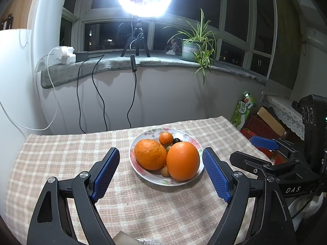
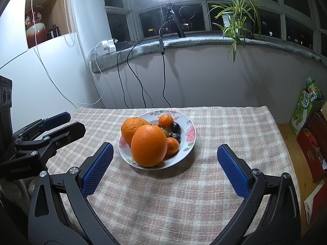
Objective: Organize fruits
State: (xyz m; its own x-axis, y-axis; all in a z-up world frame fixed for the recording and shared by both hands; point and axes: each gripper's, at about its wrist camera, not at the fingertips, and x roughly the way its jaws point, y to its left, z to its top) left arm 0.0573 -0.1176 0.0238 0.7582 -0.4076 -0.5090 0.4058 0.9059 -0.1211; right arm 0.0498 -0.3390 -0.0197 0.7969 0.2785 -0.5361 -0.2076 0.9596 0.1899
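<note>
Both grippers hung side by side, tilted downward toward the floral plate (image 2: 189, 131) of fruit on the checked table (image 2: 224, 126). The left gripper (image 1: 161, 173) and right gripper (image 2: 165, 170) stood spread wide, holding nothing, short of the plate.

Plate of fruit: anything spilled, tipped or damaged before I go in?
Nothing stands out. The plate sits flat on the checked cloth, all fruit inside its rim, the two big oranges leaning together. Both grippers hang open, short of it.
</note>
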